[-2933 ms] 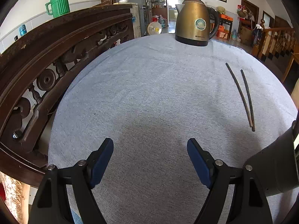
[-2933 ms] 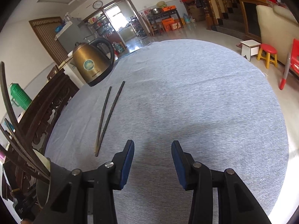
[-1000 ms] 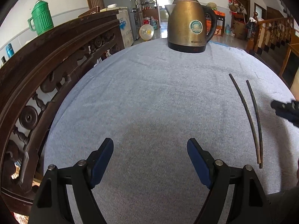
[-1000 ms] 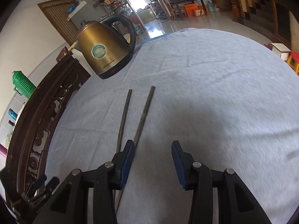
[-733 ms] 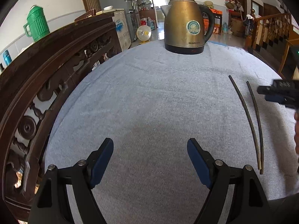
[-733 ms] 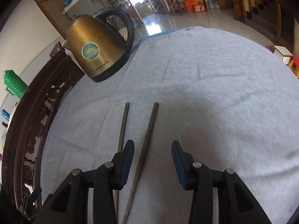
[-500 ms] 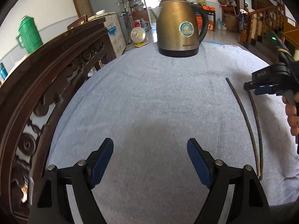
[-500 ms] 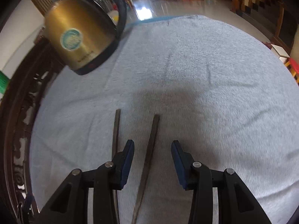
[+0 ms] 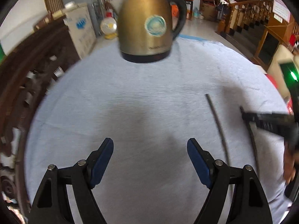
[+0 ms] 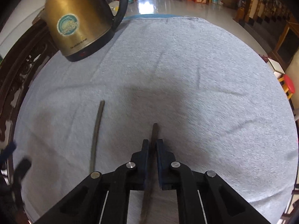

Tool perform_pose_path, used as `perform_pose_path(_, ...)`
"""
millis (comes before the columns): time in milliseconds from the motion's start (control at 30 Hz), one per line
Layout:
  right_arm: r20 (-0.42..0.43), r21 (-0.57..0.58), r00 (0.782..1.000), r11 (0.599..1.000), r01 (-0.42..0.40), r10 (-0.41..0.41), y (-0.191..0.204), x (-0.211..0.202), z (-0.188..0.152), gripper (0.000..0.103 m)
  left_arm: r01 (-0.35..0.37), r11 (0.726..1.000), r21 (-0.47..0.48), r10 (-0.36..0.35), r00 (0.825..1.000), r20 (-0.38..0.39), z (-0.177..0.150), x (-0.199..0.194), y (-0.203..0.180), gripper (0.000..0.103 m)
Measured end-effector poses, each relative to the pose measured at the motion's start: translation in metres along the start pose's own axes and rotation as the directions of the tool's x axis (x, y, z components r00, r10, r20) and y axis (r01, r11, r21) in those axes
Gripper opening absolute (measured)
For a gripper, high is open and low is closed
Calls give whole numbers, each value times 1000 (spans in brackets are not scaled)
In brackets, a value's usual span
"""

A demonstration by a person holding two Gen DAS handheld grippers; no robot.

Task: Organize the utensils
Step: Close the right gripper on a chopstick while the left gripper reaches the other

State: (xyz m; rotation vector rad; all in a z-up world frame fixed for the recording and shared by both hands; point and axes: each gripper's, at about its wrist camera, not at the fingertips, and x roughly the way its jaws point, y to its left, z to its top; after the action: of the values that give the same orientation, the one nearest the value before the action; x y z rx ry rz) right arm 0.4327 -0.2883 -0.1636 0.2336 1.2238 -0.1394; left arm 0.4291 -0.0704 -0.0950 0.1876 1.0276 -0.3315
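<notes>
The right gripper (image 10: 152, 145) has just been closing; its blue-padded fingers (image 10: 144, 160) now pinch one thin, dark, round chopstick (image 10: 154, 130) lying on the desk (image 10: 205, 74), which is round and covered in soft grey cloth. The second chopstick (image 10: 96, 130) lies bare just to its left. The left gripper (image 9: 150, 156) hovers with fingers spread wide, holding nothing. A smooth brass-coloured metal kettle (image 9: 145, 28) stands at the far edge.

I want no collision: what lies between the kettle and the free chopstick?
Only bare grey cloth between the kettle and the free chopstick, seen in the right wrist view.
</notes>
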Motion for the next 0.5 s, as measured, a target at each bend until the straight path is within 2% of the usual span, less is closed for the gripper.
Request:
perform_pose_path(133,-1,-44,1000,999,-14,14,-15,-10,-20,8,82,996,-30,-84,995,-50,17,24,-21,81)
perform_pose_path(267,-9,-67,999,997,-40,39,-24,-19,-41,9,134,990,-35,-136,987,-79,31,42,-43,79)
perform_pose_path(333,-9,-72,998,996,-60,60,-31,-23,-51,9,151,988,-29,-153,983,-98,36,51,-53,67)
perform_pose_path(400,-8,-63,996,994,-86,86,-37,-27,-59,9,165,986,-27,-167,978,-125,43,63,-62,59)
perform_pose_path(433,-7,-55,995,993,-103,103,-42,-29,-63,10,172,985,-25,-174,975,-140,46,69,-67,58)
perform_pose_path(500,-2,-41,991,991,-130,130,-48,-29,-67,10,155,988,2,-153,981,-123,52,73,-76,57)
